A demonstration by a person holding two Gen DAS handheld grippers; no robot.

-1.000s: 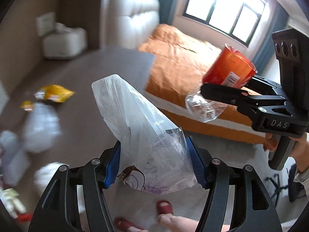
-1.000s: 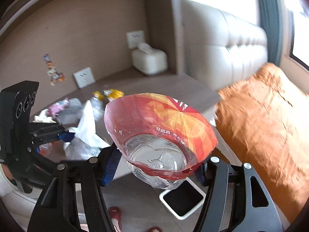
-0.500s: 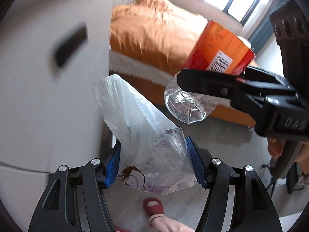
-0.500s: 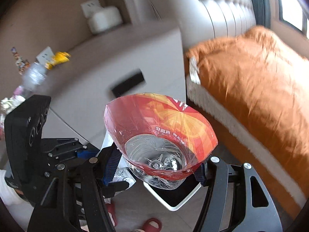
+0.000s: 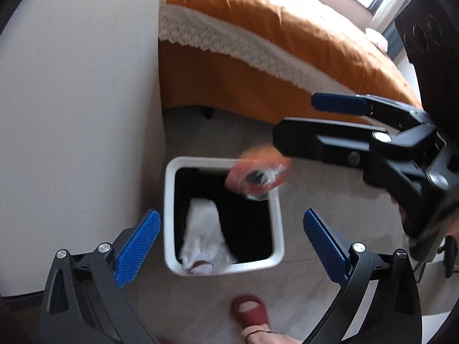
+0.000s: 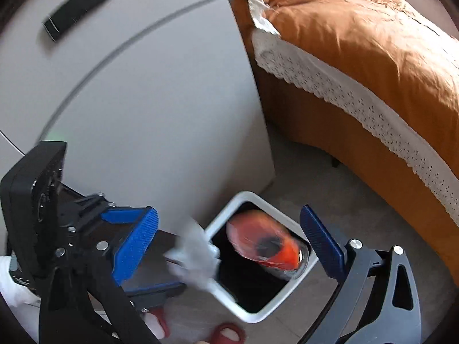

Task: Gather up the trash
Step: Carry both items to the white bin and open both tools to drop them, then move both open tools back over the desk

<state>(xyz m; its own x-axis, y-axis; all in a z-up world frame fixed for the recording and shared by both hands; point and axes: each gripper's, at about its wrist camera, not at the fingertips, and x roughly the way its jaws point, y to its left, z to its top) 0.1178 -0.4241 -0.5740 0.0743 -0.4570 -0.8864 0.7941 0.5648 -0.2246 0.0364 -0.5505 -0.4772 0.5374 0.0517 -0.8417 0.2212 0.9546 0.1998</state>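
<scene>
A white square trash bin (image 5: 172, 209) with a black liner stands on the floor below both grippers; it also shows in the right wrist view (image 6: 258, 314). My left gripper (image 5: 229, 243) is open and empty above it. The clear plastic bag (image 5: 202, 238) lies in the bin; in the right wrist view it (image 6: 195, 255) is a blur at the bin's left rim. My right gripper (image 6: 229, 246) is open and empty, and also shows in the left wrist view (image 5: 295, 120). The orange-labelled plastic bottle (image 6: 264, 243) is falling into the bin, blurred (image 5: 258, 177).
A pale cabinet side (image 5: 80, 114) rises just left of the bin. A bed with an orange cover (image 6: 373, 57) stands to the right. The person's feet in red slippers (image 5: 249, 311) are near the bin's front edge.
Both grippers swung down from the tabletop to over the bin and opened. The plastic bag and the orange bottle left the jaws and dropped towards the bin.
</scene>
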